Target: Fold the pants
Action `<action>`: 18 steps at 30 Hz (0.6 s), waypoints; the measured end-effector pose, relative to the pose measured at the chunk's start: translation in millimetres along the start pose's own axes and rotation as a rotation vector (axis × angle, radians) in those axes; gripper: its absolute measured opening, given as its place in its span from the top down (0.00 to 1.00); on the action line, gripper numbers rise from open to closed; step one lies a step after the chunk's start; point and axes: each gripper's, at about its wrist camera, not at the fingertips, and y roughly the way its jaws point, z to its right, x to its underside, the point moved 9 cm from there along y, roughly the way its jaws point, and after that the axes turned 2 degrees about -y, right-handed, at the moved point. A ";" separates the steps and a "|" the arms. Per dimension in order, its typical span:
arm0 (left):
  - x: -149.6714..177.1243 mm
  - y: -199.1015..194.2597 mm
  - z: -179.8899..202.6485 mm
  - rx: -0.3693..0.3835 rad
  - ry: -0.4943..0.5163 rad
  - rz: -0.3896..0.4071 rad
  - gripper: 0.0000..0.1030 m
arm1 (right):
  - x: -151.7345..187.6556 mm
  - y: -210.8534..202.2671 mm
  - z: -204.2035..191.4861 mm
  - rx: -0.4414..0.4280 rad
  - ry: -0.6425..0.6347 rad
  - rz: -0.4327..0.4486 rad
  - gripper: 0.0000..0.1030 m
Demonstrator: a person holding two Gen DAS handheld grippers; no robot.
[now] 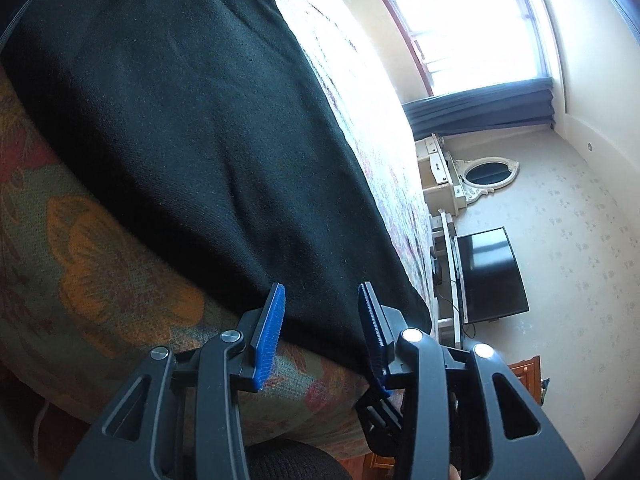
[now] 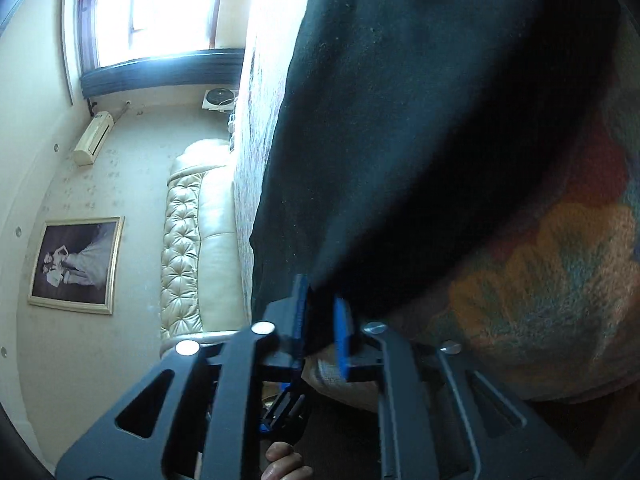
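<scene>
While the black pants (image 1: 192, 128) lie spread across the flower-patterned bedspread (image 1: 100, 280), we see our left gripper (image 1: 320, 320) at the cloth's near edge with its blue pads (image 1: 269, 336) set wide apart and nothing between them. The pants' edge runs just ahead of the two fingertips; the right-hand pad overlaps the dark cloth in the left wrist view, but we can't tell whether it touches.

In the right wrist view, our right gripper (image 2: 322, 320) has its blue pads (image 2: 343, 336) drawn narrow, with a fold of the pants (image 2: 420, 140) pinched between them. The cloth hangs in a dark sweep from the upper frame to the jaws, covering most of the view. The bedspread (image 2: 540, 280) shows to the right of it, with an orange flower just beside the gripper.

Background, left wrist view: bright window (image 1: 460, 28) with dark curtain (image 1: 480, 108), oval mirror (image 1: 490, 174), dark TV screen (image 1: 492, 276). Right wrist view: tufted cream headboard (image 2: 184, 240), framed picture (image 2: 76, 266), wall air conditioner (image 2: 93, 138), window (image 2: 156, 8). Part of a hand (image 2: 286, 466) shows at the bottom edge behind the right gripper.
</scene>
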 end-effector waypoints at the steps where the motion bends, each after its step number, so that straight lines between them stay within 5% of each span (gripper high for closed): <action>1: 0.3 -0.8 0.6 -0.002 0.015 -0.006 0.63 | 2.0 -2.8 -2.1 0.014 -0.020 0.013 0.94; 6: 7.9 6.0 4.6 0.003 0.109 -0.075 0.58 | 9.3 -4.3 13.4 -0.030 0.035 -0.019 0.91; 7: 8.0 5.9 8.1 0.020 0.125 -0.094 0.49 | 8.9 -9.8 12.2 -0.048 0.042 -0.027 0.85; 8: 8.5 4.9 13.0 0.034 0.146 -0.114 0.42 | 5.6 -16.9 6.8 -0.064 0.036 -0.024 0.68; 9: 9.1 3.6 18.3 0.033 0.180 -0.135 0.22 | 0.5 -30.9 1.9 -0.078 0.017 -0.004 0.50; 10: 7.9 2.1 20.2 -0.011 0.226 -0.146 0.13 | -8.7 -50.8 -2.7 -0.075 -0.019 0.039 0.44; 14: 1.7 -3.1 16.8 -0.163 0.396 -0.199 0.13 | -65.4 -141.2 -22.3 0.029 -0.216 0.252 0.30; 16: -11.0 -6.8 4.6 -0.222 0.394 -0.197 0.13 | -102.2 -188.3 -18.9 0.092 -0.260 0.346 0.26; 18: -13.7 -2.2 -11.0 -0.204 0.340 -0.265 0.13 | -139.6 -229.8 2.9 0.185 -0.246 0.421 0.25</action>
